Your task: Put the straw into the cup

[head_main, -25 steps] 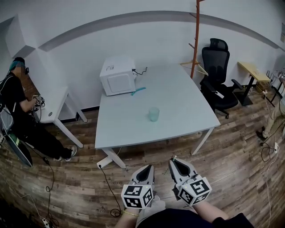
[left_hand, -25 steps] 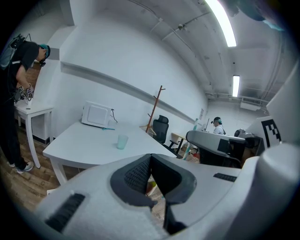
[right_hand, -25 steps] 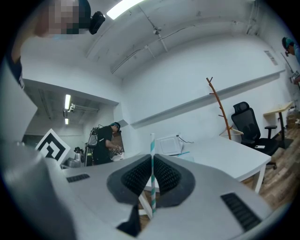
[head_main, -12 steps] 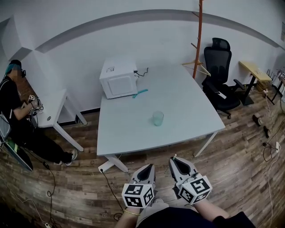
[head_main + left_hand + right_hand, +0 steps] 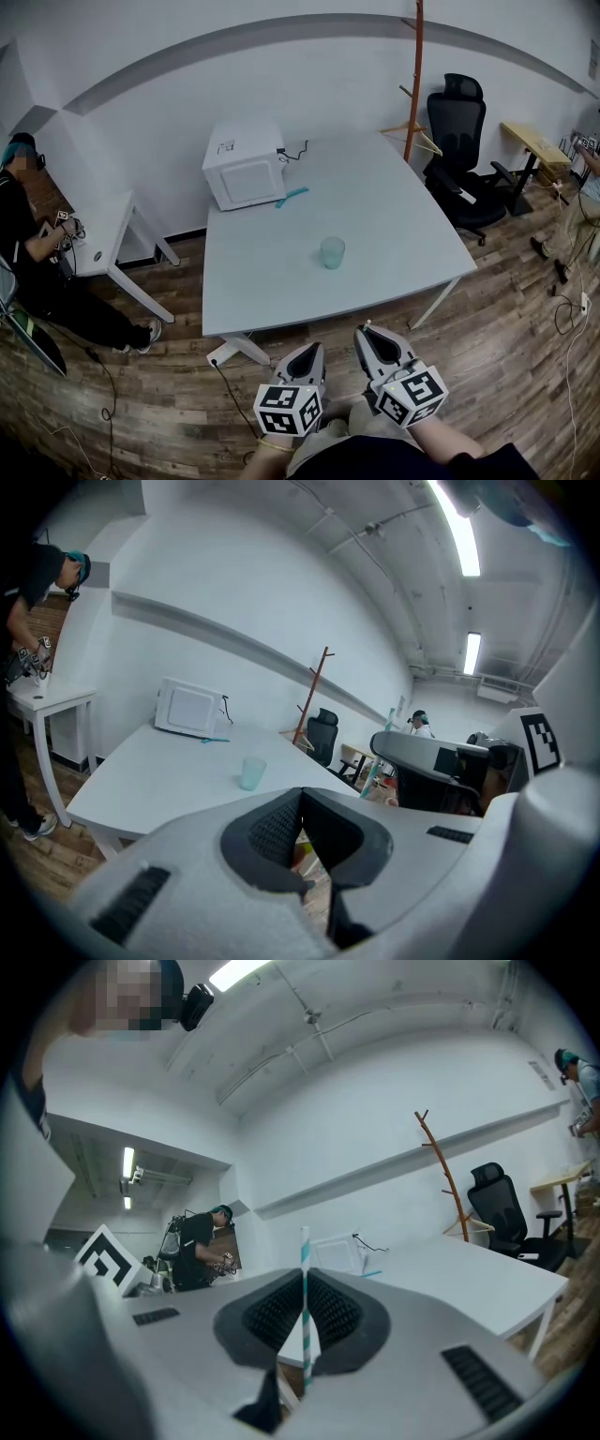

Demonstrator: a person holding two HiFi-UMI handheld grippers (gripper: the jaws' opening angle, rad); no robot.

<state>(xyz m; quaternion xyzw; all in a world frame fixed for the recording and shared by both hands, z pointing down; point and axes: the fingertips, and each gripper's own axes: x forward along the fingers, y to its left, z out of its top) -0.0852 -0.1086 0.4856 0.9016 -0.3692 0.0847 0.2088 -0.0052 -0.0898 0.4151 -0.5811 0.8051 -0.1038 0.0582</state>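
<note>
A translucent green cup [image 5: 332,252] stands upright near the middle of the white table [image 5: 394,216]; it also shows in the left gripper view [image 5: 251,772]. My right gripper [image 5: 373,339] is shut on a teal-and-white striped straw [image 5: 305,1307], which stands upright between its pads [image 5: 336,1314]. The straw's tip pokes out above the jaws in the head view [image 5: 367,326]. My left gripper [image 5: 307,361] is shut with nothing in it, its jaws meeting at the tip [image 5: 302,799]. Both grippers hover over the wooden floor, short of the table's near edge and well away from the cup.
A white microwave [image 5: 244,164] sits at the table's far left with a loose teal straw [image 5: 292,195] beside it. A wooden coat stand [image 5: 412,75] and a black office chair [image 5: 464,159] are at the right. A person [image 5: 28,234] sits at a small desk on the left. Cables lie on the floor.
The table and cup have come slightly nearer in the head view as both grippers advance together. Both grippers' jaws stay as they were, the straw still held.
</note>
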